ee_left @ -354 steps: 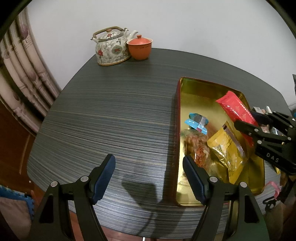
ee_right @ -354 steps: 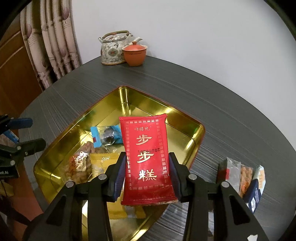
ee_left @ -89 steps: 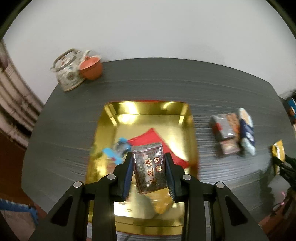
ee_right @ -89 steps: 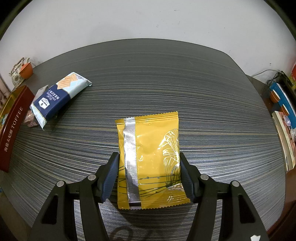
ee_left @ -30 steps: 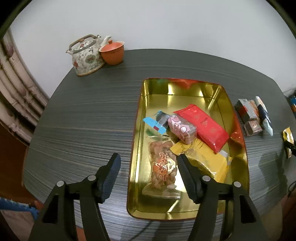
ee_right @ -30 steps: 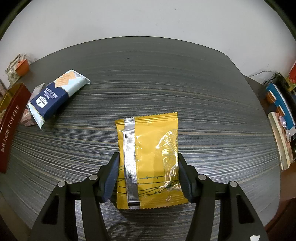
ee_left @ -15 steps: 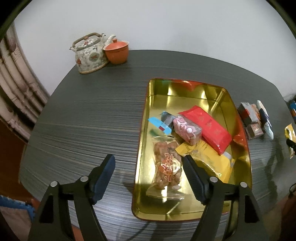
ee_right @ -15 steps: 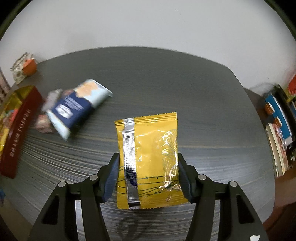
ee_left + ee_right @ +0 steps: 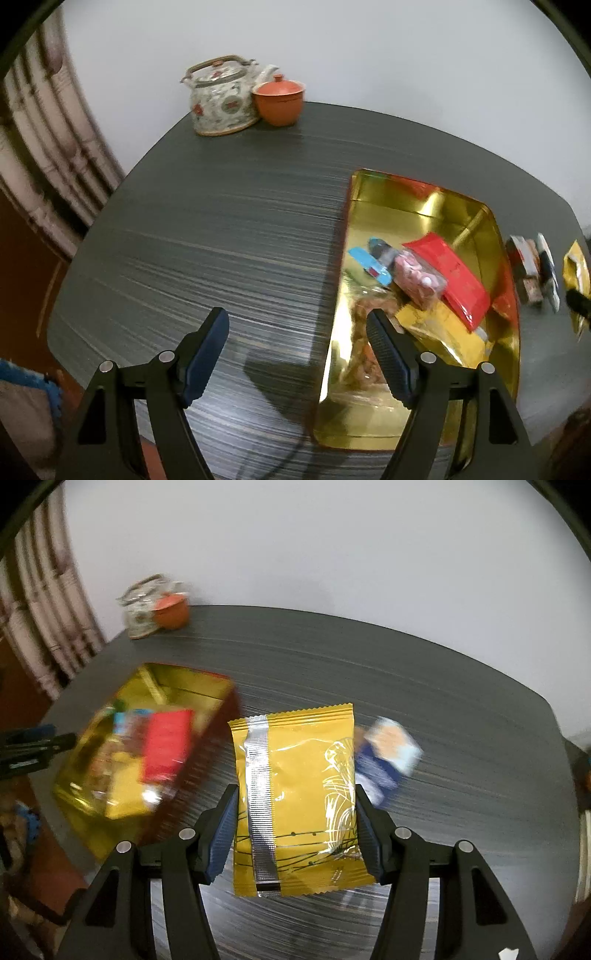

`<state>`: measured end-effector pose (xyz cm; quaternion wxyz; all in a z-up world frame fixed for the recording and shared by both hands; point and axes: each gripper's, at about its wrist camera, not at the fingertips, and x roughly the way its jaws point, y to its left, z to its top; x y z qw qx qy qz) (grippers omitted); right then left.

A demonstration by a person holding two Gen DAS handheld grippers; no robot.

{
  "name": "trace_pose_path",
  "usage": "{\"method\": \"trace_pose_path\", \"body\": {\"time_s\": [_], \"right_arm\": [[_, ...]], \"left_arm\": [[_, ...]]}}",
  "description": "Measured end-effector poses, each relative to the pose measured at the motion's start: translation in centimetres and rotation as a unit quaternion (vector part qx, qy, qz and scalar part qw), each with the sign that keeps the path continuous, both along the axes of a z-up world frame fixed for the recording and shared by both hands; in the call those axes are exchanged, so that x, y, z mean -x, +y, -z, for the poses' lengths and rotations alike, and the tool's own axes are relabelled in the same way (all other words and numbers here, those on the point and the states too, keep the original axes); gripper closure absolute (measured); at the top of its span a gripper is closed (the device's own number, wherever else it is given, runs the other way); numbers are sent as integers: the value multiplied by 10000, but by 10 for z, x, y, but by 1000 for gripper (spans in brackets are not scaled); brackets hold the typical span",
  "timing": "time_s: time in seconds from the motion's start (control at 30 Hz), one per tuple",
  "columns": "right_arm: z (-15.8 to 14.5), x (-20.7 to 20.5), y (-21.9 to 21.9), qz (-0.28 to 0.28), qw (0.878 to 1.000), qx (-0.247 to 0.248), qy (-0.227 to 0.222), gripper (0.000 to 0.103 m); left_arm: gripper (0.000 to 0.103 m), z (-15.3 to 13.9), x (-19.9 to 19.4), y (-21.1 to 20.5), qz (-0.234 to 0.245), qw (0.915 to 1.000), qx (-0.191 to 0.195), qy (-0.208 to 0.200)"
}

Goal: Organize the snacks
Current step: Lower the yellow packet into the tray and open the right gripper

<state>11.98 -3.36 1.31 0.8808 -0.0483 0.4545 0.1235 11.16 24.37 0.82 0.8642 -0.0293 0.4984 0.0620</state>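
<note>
**Yellow packet held above counter**

Left wrist view: the left gripper, jaws wide and empty, hung over the counter beside the gold tin of snacks.

Right wrist view: the right gripper gripped a yellow packet, the tin lying to its left.

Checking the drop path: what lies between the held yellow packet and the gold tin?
Only bare dark table separates the yellow packet from the gold tin, as the right wrist view shows.
</note>
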Motion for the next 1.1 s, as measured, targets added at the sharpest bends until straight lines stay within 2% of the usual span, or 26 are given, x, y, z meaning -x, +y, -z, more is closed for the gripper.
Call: {"method": "trace_pose_path", "body": {"time_s": [0.27,0.43,0.8,1.1], "right_arm": [[3,-6,89,-798,9967,-122,63,48],[17,-10,119,-1042,9943,-60,206,48],[36,-16,142,-1262,9914,181,282,48],[47,-22,155,-1360,9898,154,395,48]], "left_arm": [[26,1,-2,10,-158,9999,39,14],[26,0,-2,9,-66,10000,-40,9],[25,-1,-2,7,35,10000,-83,-9],[25,0,-1,5,81,10000,-55,12]]}}
